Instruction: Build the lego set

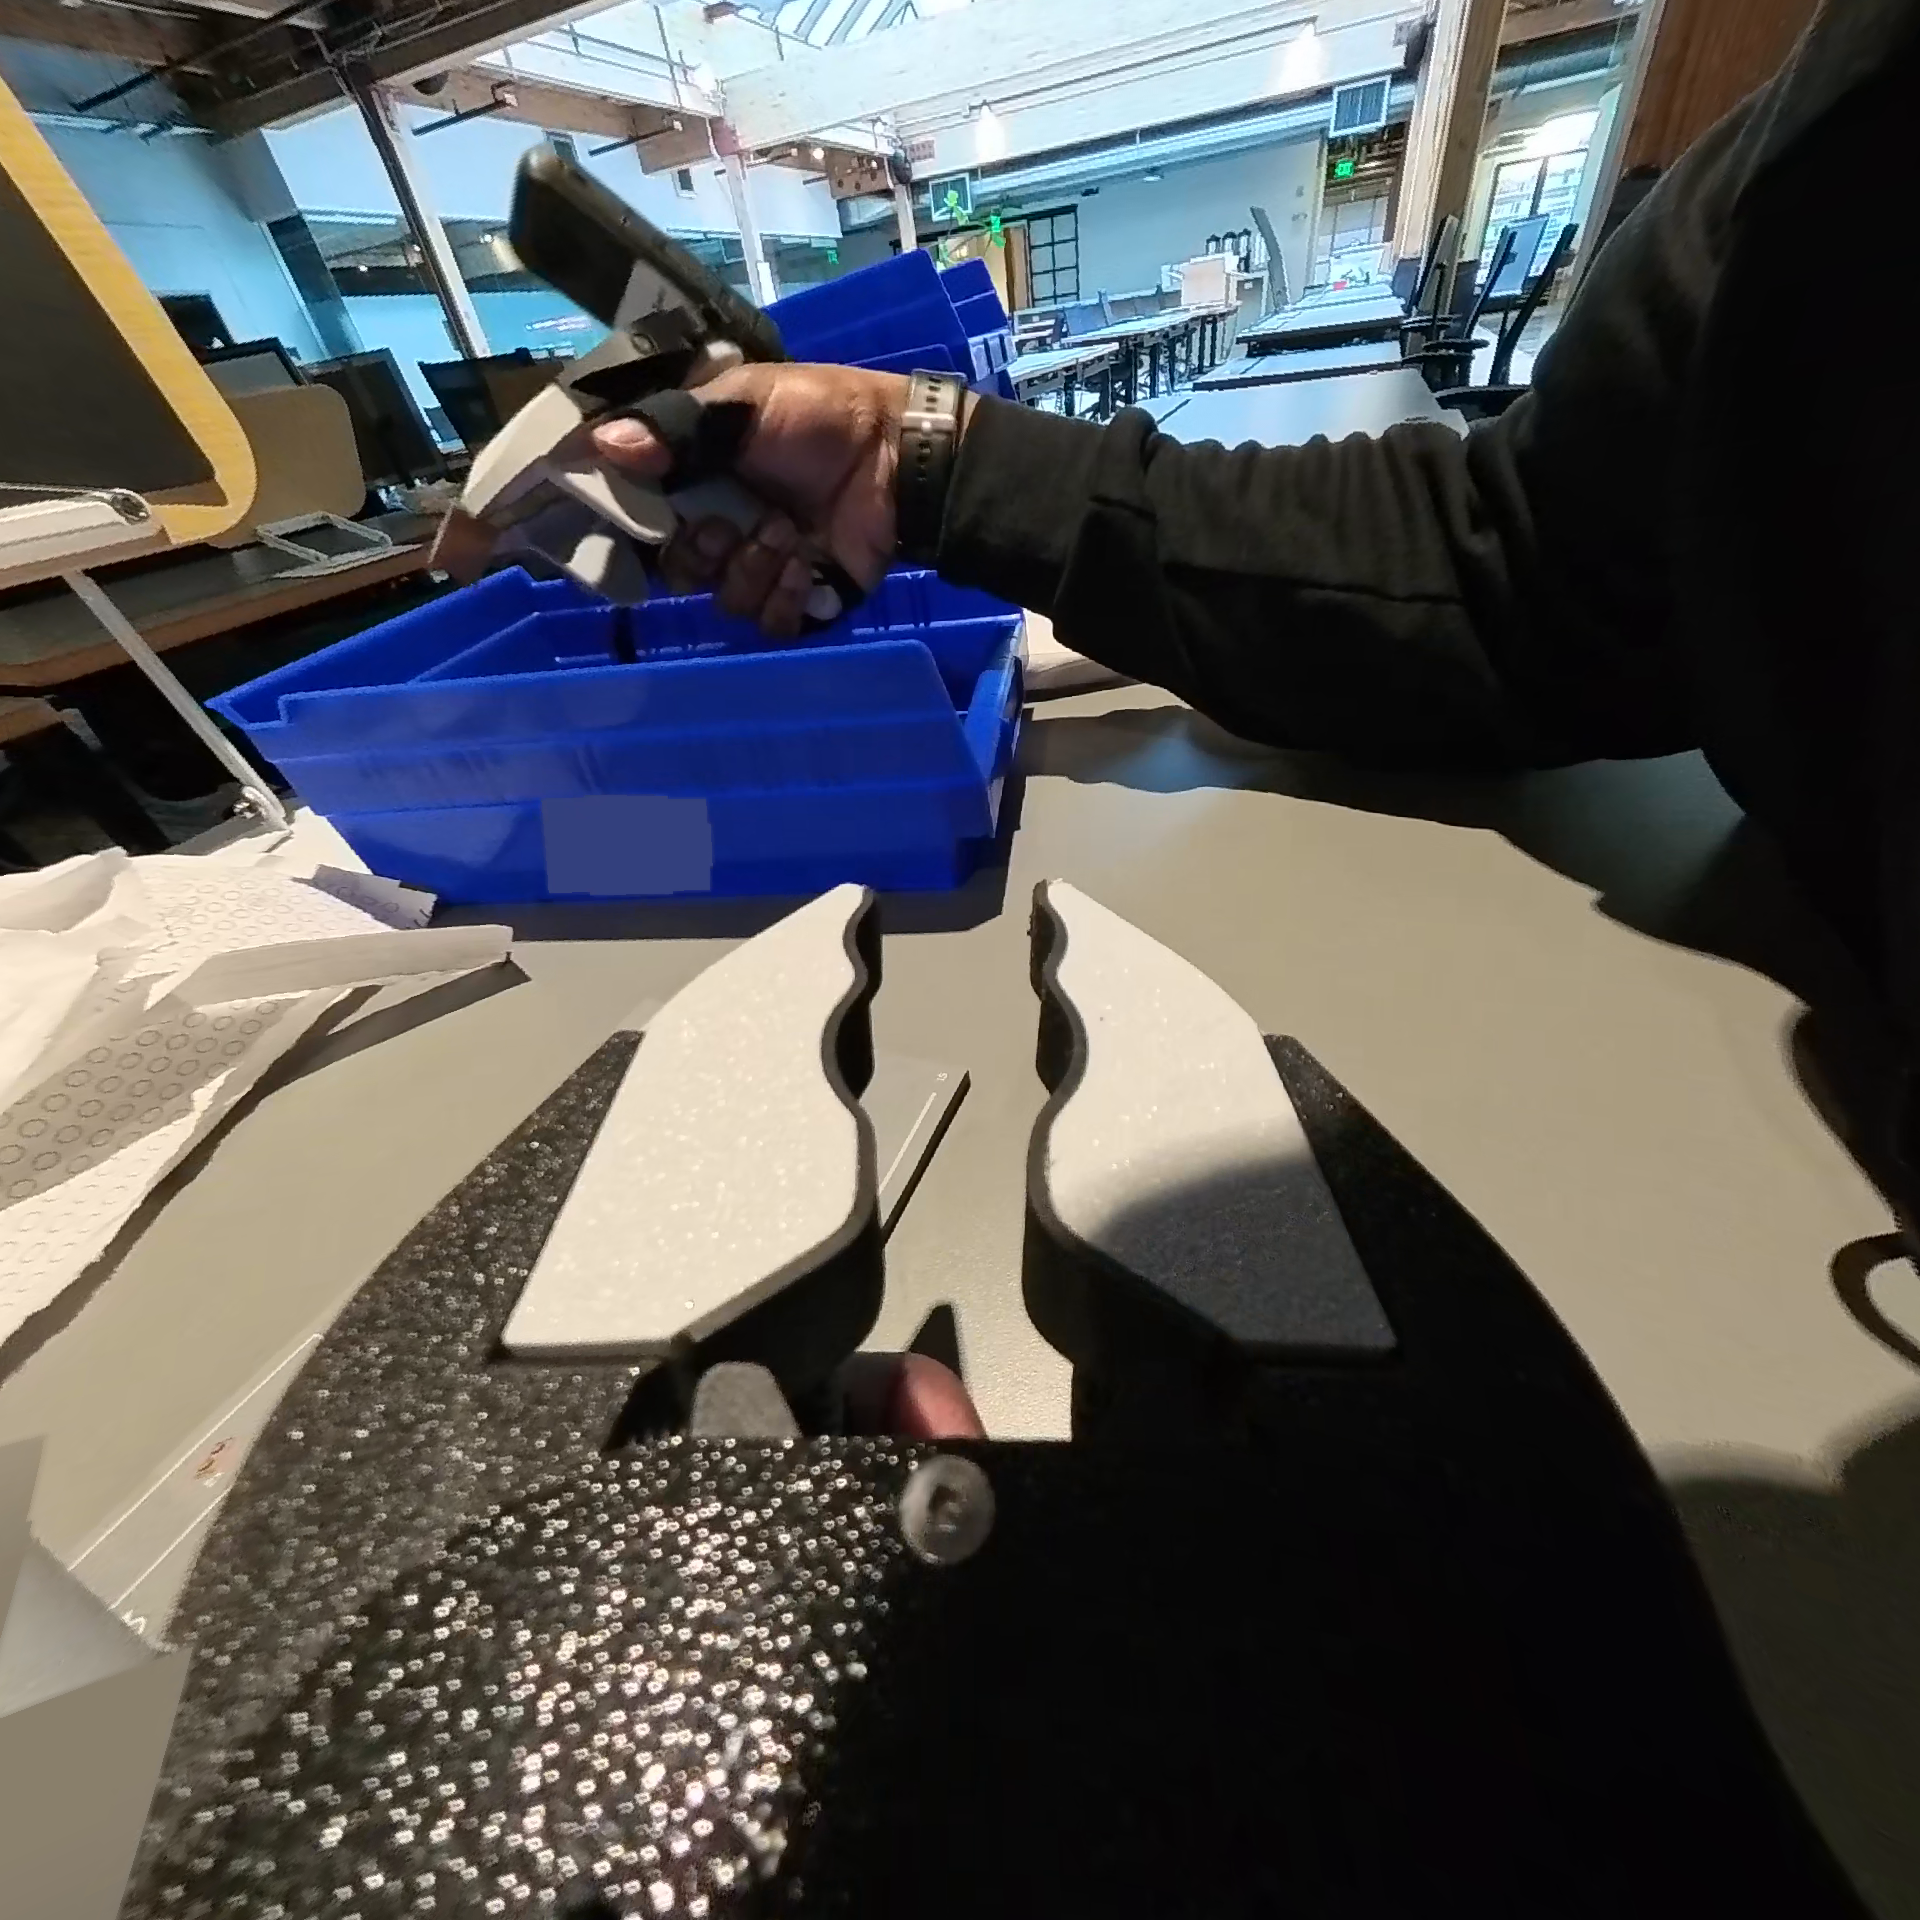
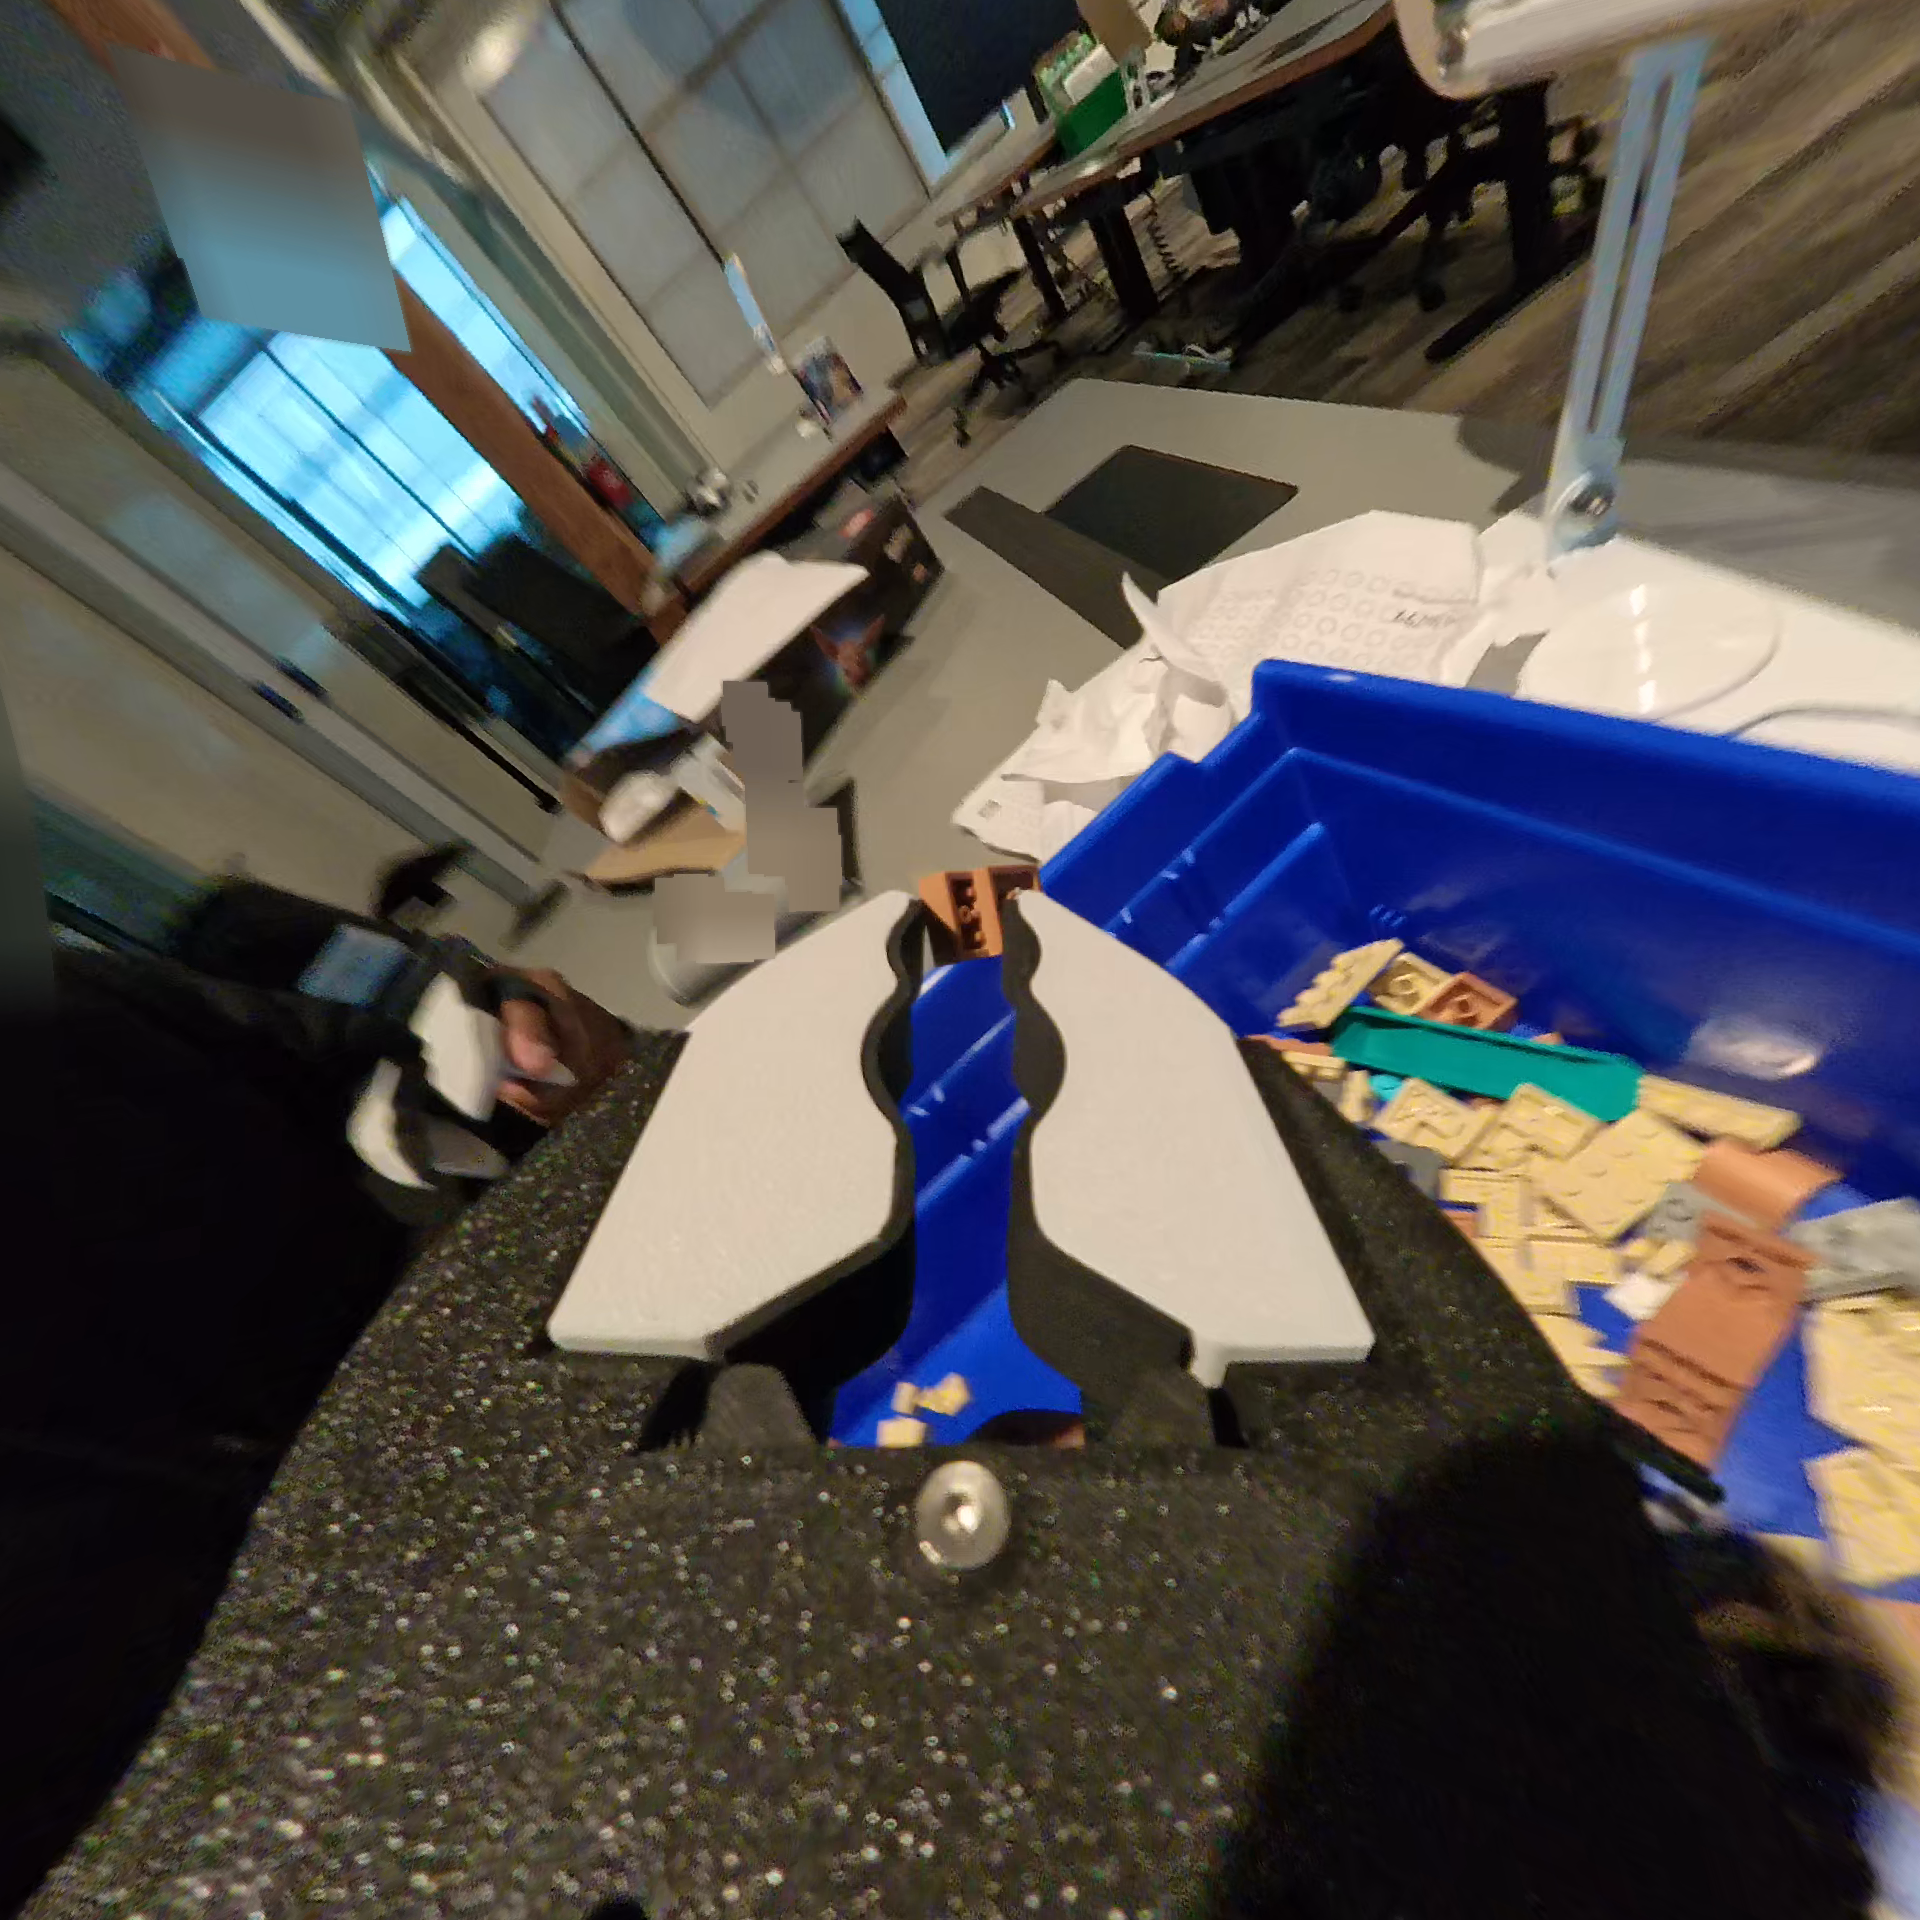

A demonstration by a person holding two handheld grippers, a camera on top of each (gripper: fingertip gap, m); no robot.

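Note:
My right gripper (image 2: 968, 906) is shut on a small brown brick (image 2: 971, 925) and holds it at the fingertips, above the near wall of a blue bin (image 2: 1558, 810). The bin holds several loose tan, brown, grey and teal pieces (image 2: 1558, 1143). In the left wrist view the right gripper (image 1: 468, 535) hangs in a hand above the blue bin (image 1: 623, 769). My left gripper (image 1: 954, 914) is open and empty, low over the grey table (image 1: 1351, 987), in front of the bin. It also shows at the left of the right wrist view (image 2: 447, 1081).
Torn white paper bags (image 1: 156, 987) lie to the left of the bin. A flat printed sheet (image 1: 920, 1132) lies under my left fingers. A white lamp base (image 2: 1642, 644) and a boxed set (image 2: 779, 665) stand behind. More blue bins (image 1: 914, 312) are stacked farther back. About 30 cm separates my left fingertips from my right.

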